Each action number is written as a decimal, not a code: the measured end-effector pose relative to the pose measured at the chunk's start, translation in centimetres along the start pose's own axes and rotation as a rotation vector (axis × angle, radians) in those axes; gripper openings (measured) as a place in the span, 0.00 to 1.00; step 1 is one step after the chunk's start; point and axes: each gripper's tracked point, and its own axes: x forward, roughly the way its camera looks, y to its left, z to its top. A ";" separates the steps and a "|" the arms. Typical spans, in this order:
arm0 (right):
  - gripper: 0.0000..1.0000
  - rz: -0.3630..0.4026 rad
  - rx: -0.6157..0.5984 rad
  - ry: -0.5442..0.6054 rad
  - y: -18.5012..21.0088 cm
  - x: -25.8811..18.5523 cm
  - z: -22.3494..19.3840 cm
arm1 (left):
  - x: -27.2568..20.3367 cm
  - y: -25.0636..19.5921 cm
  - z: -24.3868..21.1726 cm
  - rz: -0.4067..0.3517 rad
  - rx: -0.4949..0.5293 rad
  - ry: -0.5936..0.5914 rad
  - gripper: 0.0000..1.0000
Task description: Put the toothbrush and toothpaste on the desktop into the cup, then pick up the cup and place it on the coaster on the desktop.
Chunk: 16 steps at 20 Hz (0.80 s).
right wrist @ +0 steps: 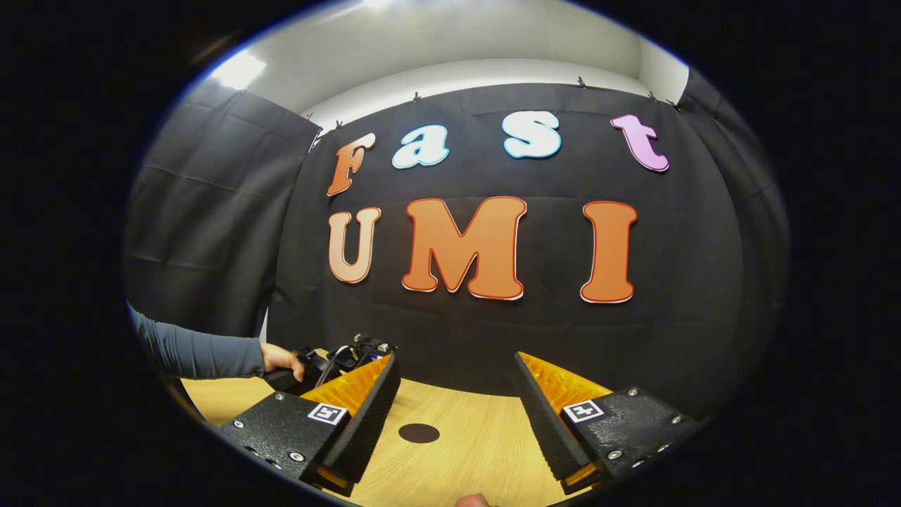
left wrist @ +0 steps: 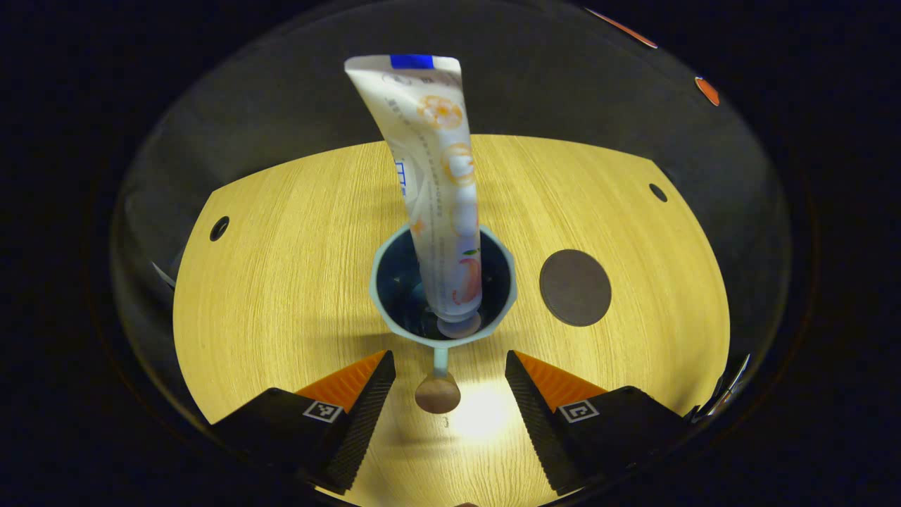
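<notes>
Cup point(left wrist: 508, 292) upright on the wooden counter point(left wrist: 281, 296), holding the toothpaste point(left wrist: 440, 183), cap down against the near rim, tube leaning up and away. Just this side of the cup: a toothbrush handle point(left wrist: 438, 384), running from the rim toward the camera; whether its head sits inside, hard to tell. Right of the cup, apart: the dark round coaster point(left wrist: 575, 287), bare. Left gripper point(left wrist: 450, 387) spread wide, straddling the handle without touching, gripping nothing. Right gripper point(right wrist: 456, 408) likewise wide apart and empty, raised above the counter, coaster beyond it.

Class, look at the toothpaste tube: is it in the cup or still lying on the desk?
In the cup. The toothpaste tube stands cap-down inside the cup, leaning on its rim.
</notes>
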 end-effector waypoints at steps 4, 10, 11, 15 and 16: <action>0.96 -0.003 0.005 0.006 0.1 -0.3 -0.4 | 1.2 -0.1 -0.1 0.018 0.017 0.039 0.83; 0.96 -0.024 -0.003 0.026 0.5 -0.4 -1.9 | 3.9 1.1 -0.3 0.059 -0.006 0.064 0.45; 0.96 -0.017 0.000 0.035 0.8 -0.3 -2.2 | 3.8 1.0 -0.7 0.059 -0.033 0.048 0.37; 0.96 -0.016 0.003 0.038 1.1 -0.4 -2.6 | 4.9 0.4 -1.0 0.045 -0.043 0.036 0.28; 0.96 -0.012 0.005 0.039 1.3 -0.5 -2.8 | 4.7 0.0 -1.2 0.044 -0.049 0.025 0.28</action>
